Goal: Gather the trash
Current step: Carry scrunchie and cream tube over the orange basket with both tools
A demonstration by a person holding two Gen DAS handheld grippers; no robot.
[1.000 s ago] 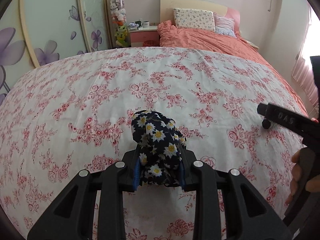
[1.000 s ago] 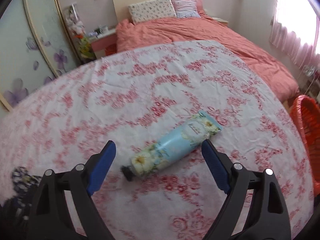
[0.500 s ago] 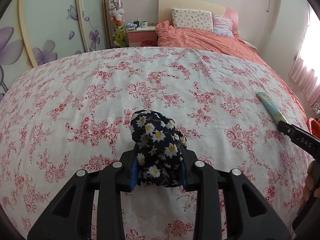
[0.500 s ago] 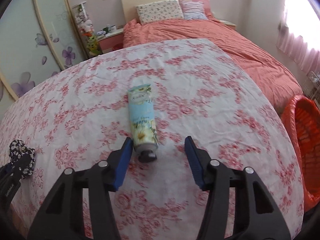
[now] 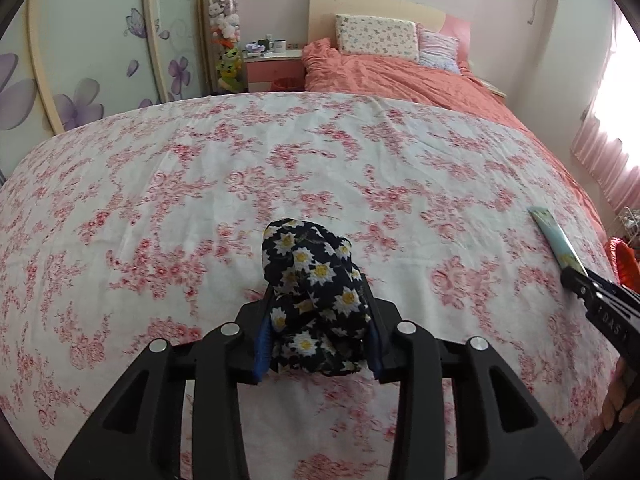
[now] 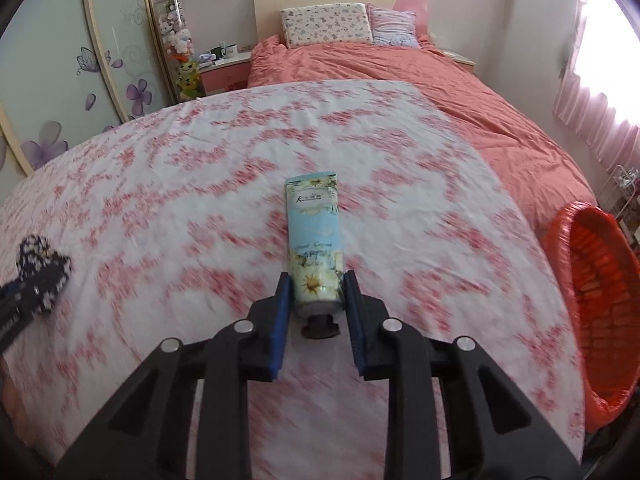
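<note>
**Both grippers hold items over the bed**

While the left gripper (image 5: 316, 336) clamps the daisy-print cloth (image 5: 314, 292), easing slightly, the right gripper (image 6: 316, 312) has just closed its jaws onto the cream tube (image 6: 316, 240), whose cap sits between them.

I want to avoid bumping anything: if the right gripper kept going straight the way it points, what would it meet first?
Apart from the tube between the right gripper's closing jaws, probably the flowered bedspread just beyond; depth is unclear.
</note>
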